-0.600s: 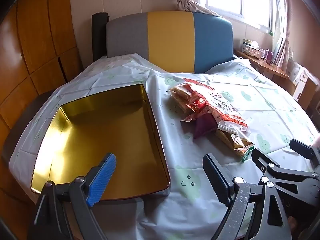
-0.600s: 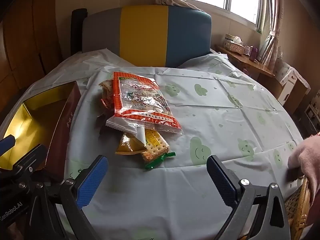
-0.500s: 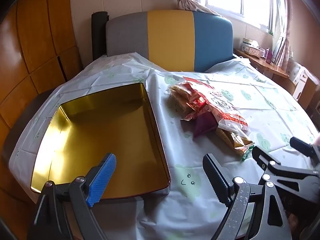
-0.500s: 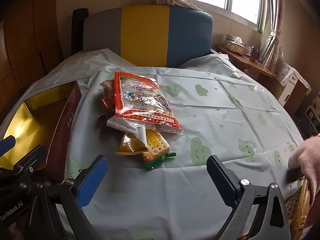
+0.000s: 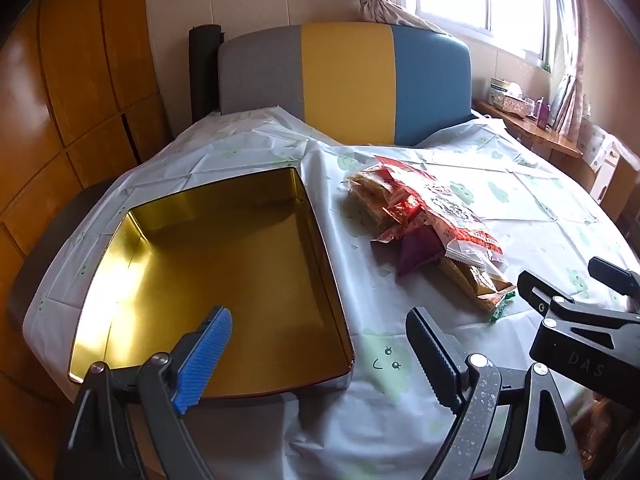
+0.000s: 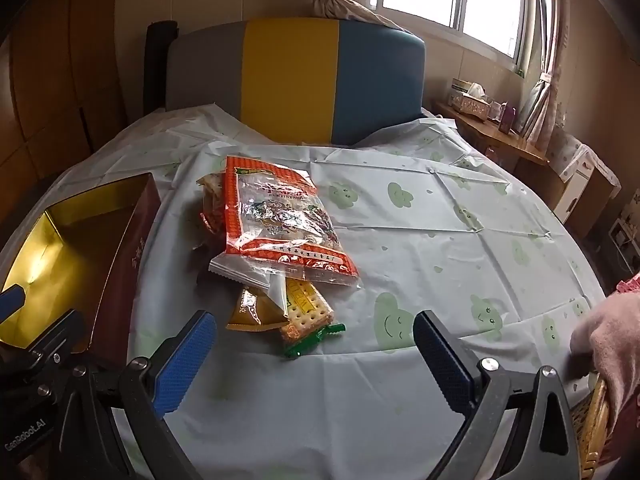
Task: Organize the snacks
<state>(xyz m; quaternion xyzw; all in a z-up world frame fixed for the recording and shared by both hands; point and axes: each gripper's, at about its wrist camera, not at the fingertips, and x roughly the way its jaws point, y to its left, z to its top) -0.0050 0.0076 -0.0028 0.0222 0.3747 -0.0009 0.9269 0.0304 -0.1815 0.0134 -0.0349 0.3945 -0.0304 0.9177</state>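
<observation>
A heap of snack packets [image 6: 276, 240] lies mid-table, topped by a large red-and-clear bag [image 5: 444, 216]; a purple packet [image 5: 416, 254], an orange packet [image 6: 256, 308] and a cracker pack [image 6: 306, 312] stick out beneath it. Left of the heap stands an empty gold-lined tin [image 5: 224, 276], also seen from the side [image 6: 80, 248]. My left gripper [image 5: 320, 340] hovers open over the tin's near right corner. My right gripper [image 6: 316, 340] hangs open just short of the cracker pack, nothing between its fingers.
A pale tablecloth [image 6: 460, 248] with green faces covers the round table. A grey, yellow and blue chair back [image 5: 344, 80] stands behind it. A pink-sleeved hand [image 6: 608, 336] rests at the right edge by a wicker chair [image 6: 592, 424]. Wooden panels on the left.
Both views have shifted only slightly; the tin and snack heap lie as before, and both grippers stay open.
</observation>
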